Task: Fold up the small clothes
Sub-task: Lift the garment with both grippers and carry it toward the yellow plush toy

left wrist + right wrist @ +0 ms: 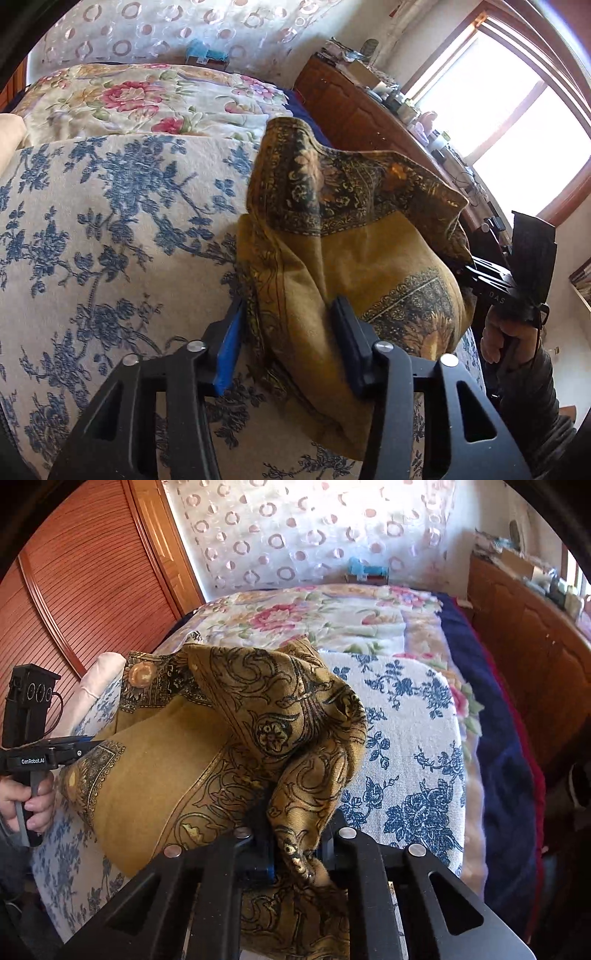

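Hand-held grippers (291,343) (295,849) angled downward, each pinching the mustard patterned cloth (354,251) (bunched between the pads).

A mustard-yellow cloth with dark ornamental borders (354,258) lies bunched and partly lifted on a white bedspread with blue flowers (110,229), its patterned edges folded over the plain middle.

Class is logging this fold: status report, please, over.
Left gripper and right gripper each shut on the mustard scarf. Scarf bunched on blue-flowered cover. Nothing in the way.
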Motion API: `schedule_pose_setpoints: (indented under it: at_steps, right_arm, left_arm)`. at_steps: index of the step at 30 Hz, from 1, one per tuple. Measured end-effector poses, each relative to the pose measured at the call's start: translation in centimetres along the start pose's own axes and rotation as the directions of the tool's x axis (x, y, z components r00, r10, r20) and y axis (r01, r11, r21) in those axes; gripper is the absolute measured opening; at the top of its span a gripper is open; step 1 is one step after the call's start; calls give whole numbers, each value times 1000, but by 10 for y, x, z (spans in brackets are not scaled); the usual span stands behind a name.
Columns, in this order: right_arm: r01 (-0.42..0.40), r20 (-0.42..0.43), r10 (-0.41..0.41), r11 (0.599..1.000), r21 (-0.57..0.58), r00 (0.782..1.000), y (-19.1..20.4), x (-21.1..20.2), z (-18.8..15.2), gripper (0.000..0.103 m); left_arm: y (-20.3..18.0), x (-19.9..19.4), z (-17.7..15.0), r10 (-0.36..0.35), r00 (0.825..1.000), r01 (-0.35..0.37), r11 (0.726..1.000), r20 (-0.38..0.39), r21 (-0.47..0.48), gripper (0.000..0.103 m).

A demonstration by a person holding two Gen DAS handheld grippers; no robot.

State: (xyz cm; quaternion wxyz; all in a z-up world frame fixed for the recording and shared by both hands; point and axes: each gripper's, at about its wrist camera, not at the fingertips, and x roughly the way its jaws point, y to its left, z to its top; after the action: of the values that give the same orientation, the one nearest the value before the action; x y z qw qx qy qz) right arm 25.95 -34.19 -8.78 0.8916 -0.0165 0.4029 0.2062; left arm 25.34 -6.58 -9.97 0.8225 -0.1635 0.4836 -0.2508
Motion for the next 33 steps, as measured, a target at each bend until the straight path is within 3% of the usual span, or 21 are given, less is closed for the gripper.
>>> schedule_pose_setpoints:
  at_steps: [1,4,7,12,19,22,27,30,33]
  right_arm:
    - [5,12,-5,1000,0,1000,1,-1,-1,13]
    - [10,58,-10,1000,6,998,2,-7,-4,12]
    - [18,106,-18,1000,-2,994,6,-18,-2,12]
    - [35,185,-26,998,-49,982,20,-44,10,12]
    - [11,251,34,984,-175,967,64,-53,54,12]
    - [-30,255,96,968,-249,962,95,-38,79,12]
    - [-123,216,219,914,-387,951,167,13,127,12]
    - [-163,189,274,875,-457,943,209,47,152,12]
    - [-211,151,329,833,-512,932,251,85,174,12]
  left_arm:
    - [-2,0,0,-16,1000,16,1000,-1,0,21]
    - [-8,-8,0,-37,999,37,999,16,16,10]
    - [-14,-27,2,-78,995,77,997,62,17,9]
    - [-24,-68,7,-93,981,85,995,171,56,9]
    - [-11,-144,6,-20,941,-9,996,338,85,9]
    - [13,-179,-2,42,913,-69,996,405,51,9]
    - [67,-228,-25,187,851,-186,981,490,-51,9]
    - [100,-242,-36,270,817,-239,963,510,-128,9]
    - [125,-249,-55,362,770,-299,932,525,-204,9]
